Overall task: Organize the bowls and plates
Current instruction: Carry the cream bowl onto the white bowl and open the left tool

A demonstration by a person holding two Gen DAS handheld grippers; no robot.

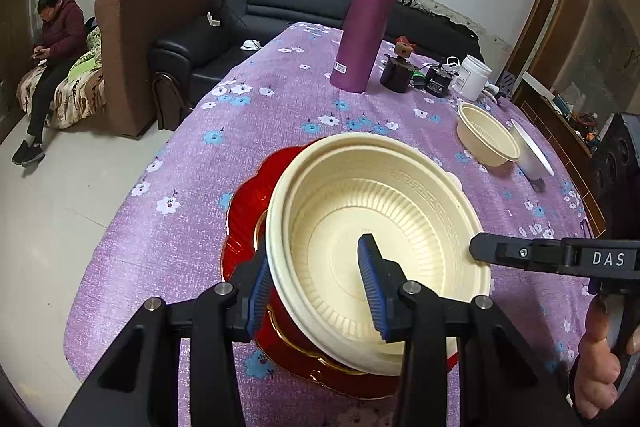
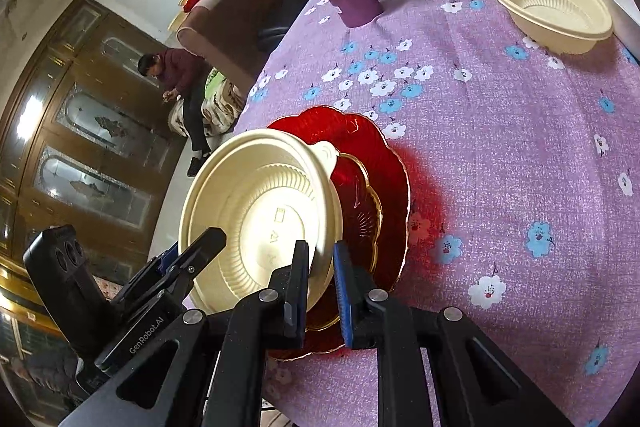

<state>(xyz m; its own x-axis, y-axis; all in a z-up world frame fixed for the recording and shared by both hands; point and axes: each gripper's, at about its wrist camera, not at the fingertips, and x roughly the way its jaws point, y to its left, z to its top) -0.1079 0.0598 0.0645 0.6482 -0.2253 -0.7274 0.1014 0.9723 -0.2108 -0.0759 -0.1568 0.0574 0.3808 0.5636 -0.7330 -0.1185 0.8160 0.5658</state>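
A large cream bowl [image 1: 360, 211] sits tilted on a stack of red scalloped plates [image 1: 248, 211] on the purple flowered table [image 1: 280, 115]. My left gripper [image 1: 314, 247] straddles the bowl's near-left wall, with one blue pad outside the rim and the other inside, and grips it. In the right wrist view my right gripper [image 2: 321, 247] is shut on the rim of the same cream bowl [image 2: 260, 203], above the red plates [image 2: 372, 163]. One of its fingers [image 1: 492, 251] shows at the bowl's right rim. The left gripper [image 2: 194, 245] shows on the far side.
A smaller cream bowl [image 1: 486, 139] and a white dish [image 1: 534, 151] stand at the back right. A purple bottle [image 1: 366, 31], dark jars [image 1: 396, 71] and a white jar [image 1: 474, 77] stand at the far end. The table edge drops off left; a seated person [image 1: 56, 39] is beyond it.
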